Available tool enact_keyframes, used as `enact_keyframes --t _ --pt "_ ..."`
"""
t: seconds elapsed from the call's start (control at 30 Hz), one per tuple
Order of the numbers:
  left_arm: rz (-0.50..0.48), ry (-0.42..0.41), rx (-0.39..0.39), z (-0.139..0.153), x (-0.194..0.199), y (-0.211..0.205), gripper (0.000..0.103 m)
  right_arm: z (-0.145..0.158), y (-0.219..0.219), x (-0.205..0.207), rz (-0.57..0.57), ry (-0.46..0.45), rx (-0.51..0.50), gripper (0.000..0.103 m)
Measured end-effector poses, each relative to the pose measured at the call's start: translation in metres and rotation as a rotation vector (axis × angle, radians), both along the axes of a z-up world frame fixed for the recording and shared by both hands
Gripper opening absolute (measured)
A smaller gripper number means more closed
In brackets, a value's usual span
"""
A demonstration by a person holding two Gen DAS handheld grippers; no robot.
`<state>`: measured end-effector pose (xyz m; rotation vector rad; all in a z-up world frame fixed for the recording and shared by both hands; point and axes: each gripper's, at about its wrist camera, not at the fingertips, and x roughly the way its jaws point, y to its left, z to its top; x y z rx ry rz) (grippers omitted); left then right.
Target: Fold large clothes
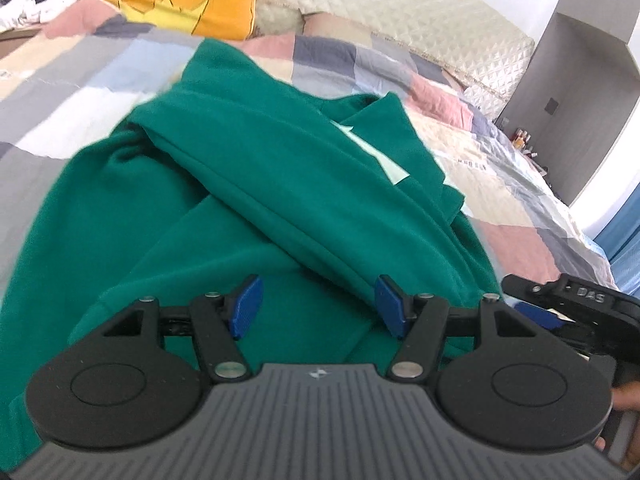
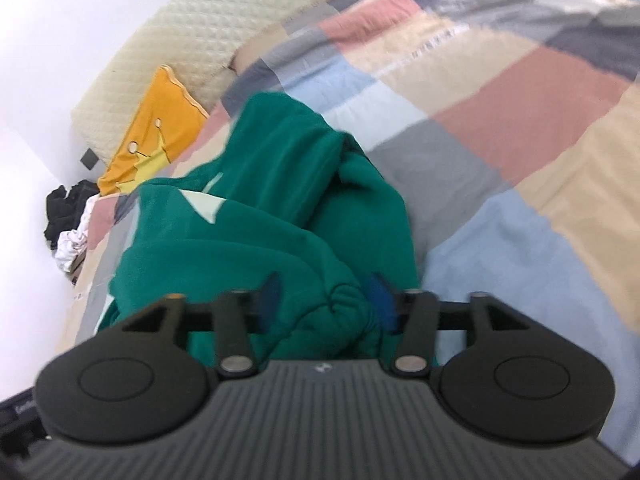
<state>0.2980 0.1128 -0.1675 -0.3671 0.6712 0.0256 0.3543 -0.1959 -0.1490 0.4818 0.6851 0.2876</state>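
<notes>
Large green fleece garment (image 1: 248, 184), a sweatshirt by the look of it, lies partly folded in the middle of a patchwork quilt in pink, grey, blue and beige (image 1: 80, 92), one sleeve laid diagonally across the body. Left gripper (image 1: 316, 308) hovers above it, jaws wide, nothing between. Right gripper (image 2: 324, 304) stands apart too, bunched cloth between the blue pads, apparently not pinched; blur prevents certainty. Risk: that loose bunch slumps and undoes the fold, or a pad drags fabric on withdrawal. Orange cushion with yellow crown (image 1: 180, 0) near the cream quilted headboard (image 1: 380, 12). Writing: "DAS" on the other gripper's body; quilt print illegible.
</notes>
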Motion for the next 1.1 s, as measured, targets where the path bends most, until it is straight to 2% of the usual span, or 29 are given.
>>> enact_keyframes --t 0.03,0.07,0.17,0.27,0.37,0.53,0.63,0.73,0.93,1.1 --pt "0.000 -0.008 0.001 0.004 -0.006 -0.001 0.068 0.005 -0.001 -0.006 0.000 -0.012 -0.007 0.073" --pt "-0.002 -0.016 0.006 0.007 -0.011 -0.002 0.068 0.010 -0.002 -0.012 -0.001 -0.024 -0.016 0.078" --pt "-0.008 -0.040 0.031 0.016 -0.029 -0.006 0.068 0.024 -0.003 -0.029 -0.007 -0.043 -0.075 0.086" --pt "-0.013 -0.043 0.037 0.018 -0.044 -0.010 0.068 0.031 -0.002 -0.046 -0.015 -0.048 -0.188 0.087" --pt "-0.009 -0.035 0.045 0.018 -0.060 -0.012 0.068 0.026 -0.010 -0.056 -0.054 0.014 -0.234 0.087" --pt "0.019 -0.013 0.040 0.015 -0.083 -0.010 0.068 -0.003 -0.048 -0.051 -0.145 0.222 -0.049 0.087" --pt "0.060 0.000 0.015 0.010 -0.096 -0.007 0.068 -0.016 -0.054 -0.046 -0.210 0.294 -0.073 0.087" --pt "0.075 0.021 0.000 0.007 -0.105 -0.004 0.068 -0.032 -0.060 -0.042 -0.196 0.376 0.001 0.087" --pt "0.107 0.043 -0.003 0.005 -0.111 0.000 0.068 -0.043 -0.067 -0.045 -0.206 0.423 0.071 0.087" --pt "0.113 0.085 0.018 0.001 -0.111 0.000 0.068 -0.043 -0.066 -0.050 -0.172 0.455 0.141 0.089"
